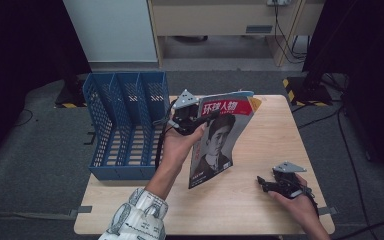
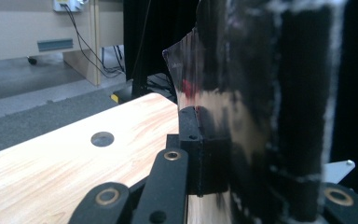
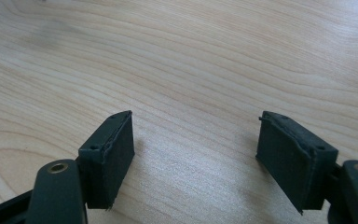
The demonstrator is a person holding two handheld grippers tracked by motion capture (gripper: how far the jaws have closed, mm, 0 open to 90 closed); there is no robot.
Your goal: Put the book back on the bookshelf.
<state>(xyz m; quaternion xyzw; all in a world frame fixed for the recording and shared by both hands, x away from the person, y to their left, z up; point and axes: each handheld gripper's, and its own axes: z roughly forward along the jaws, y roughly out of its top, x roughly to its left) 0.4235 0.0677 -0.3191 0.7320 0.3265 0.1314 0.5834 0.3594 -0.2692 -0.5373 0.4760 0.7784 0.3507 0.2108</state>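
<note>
Gripping magazine upright above table, left gripper, seemingly by its edge

A: The magazine is glossy paper; in the left gripper view its cover throws back light like a mirror.

B: And the table?

A: Pale wood grain, smooth, with a soft satin sheen. The rack by its left edge is blue plastic, perforated all over, matt.

B: The grippers?

A: Matt black plastic, with brass-coloured pivot rings. The right gripper has pads faced in something dark and rough, frayed at the edges. The left gripper carries a dull grey plate that looks like metal.

B: The sleeve?

A: Printed cloth, soft and matt.
</note>
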